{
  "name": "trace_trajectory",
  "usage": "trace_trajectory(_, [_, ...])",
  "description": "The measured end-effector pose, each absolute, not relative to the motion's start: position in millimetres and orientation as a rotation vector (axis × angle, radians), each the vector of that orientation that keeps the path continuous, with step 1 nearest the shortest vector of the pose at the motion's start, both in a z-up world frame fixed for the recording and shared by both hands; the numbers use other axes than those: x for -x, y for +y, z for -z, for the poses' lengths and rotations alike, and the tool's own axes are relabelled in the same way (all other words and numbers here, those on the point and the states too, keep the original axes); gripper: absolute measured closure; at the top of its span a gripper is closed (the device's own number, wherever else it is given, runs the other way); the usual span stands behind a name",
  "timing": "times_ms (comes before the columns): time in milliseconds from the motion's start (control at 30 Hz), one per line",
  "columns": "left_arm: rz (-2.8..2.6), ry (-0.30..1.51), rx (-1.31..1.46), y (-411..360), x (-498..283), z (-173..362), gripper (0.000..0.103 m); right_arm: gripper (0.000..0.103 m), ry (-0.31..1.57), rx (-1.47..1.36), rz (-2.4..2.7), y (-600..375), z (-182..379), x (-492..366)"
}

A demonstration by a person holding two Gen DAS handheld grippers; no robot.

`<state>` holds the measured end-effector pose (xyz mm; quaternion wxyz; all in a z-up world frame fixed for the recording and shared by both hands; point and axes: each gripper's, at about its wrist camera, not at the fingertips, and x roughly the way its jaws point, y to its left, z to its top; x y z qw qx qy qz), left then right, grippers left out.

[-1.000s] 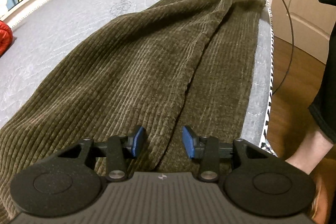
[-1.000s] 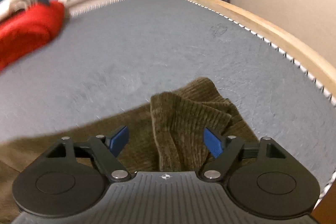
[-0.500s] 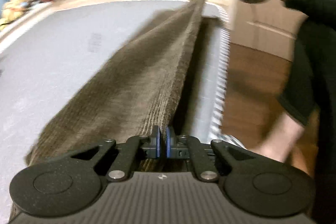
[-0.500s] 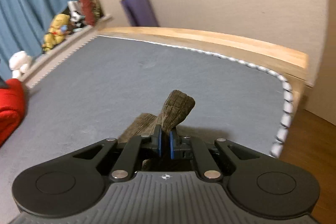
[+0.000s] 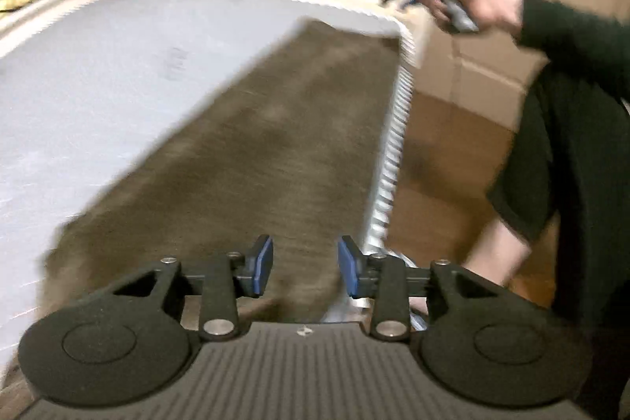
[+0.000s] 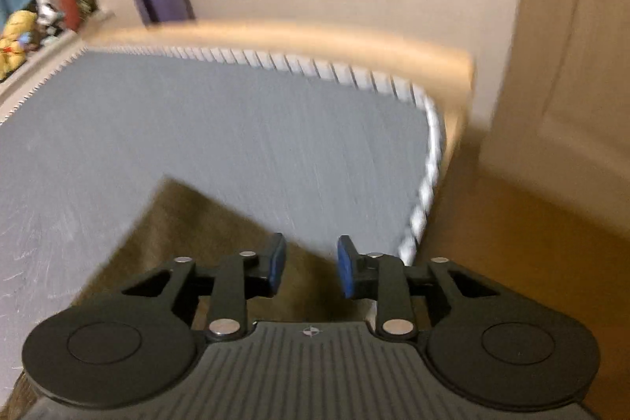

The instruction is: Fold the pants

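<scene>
Corduroy pants [image 5: 236,160] lie folded lengthwise along the bed [image 5: 98,85] edge. Left gripper [image 5: 305,264] and right gripper [image 6: 309,264] are opening, nothing pinched. Next, regrip one end squarely and keep edges aligned.

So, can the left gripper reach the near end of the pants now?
Probably yes. The left gripper is opening, nothing between its fingers, and the pants lie flat on the mattress just ahead, unobstructed.

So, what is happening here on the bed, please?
A person is folding brown pants on a grey mattress, with a gripper in each hand. The pants lie flat as a long strip along the mattress edge. The left gripper and the right gripper are both opening, with nothing between their pads.
</scene>
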<state>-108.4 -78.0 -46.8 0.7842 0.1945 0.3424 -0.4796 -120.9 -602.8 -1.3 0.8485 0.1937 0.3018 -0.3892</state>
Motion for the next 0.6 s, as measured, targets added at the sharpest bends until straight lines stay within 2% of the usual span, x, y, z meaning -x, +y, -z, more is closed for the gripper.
trace_trajectory(67, [0.935,0.717,-0.384,-53,96,37,0.062,0.055,0.587,-0.352,0.701,-579,-9,106])
trace_trajectory(200, [0.753,0.71,-0.295,1,74,20,0.062,0.055,0.605,-0.27,0.298,-517,-6,66])
trace_trajectory(300, [0.577,0.726,-0.2,50,53,11,0.062,0.055,0.688,-0.18,0.04,-458,7,34])
trace_trajectory(533, [0.056,0.864,0.171,198,16,13,0.06,0.055,0.889,0.001,-0.153,-369,60,-17])
trace_trajectory(567, [0.02,0.875,0.213,214,17,14,0.056,0.055,0.913,0.019,-0.166,-364,67,-23])
trace_trajectory(600, [-0.006,0.889,0.258,229,19,18,0.048,0.055,0.923,0.06,-0.188,-358,73,-28])
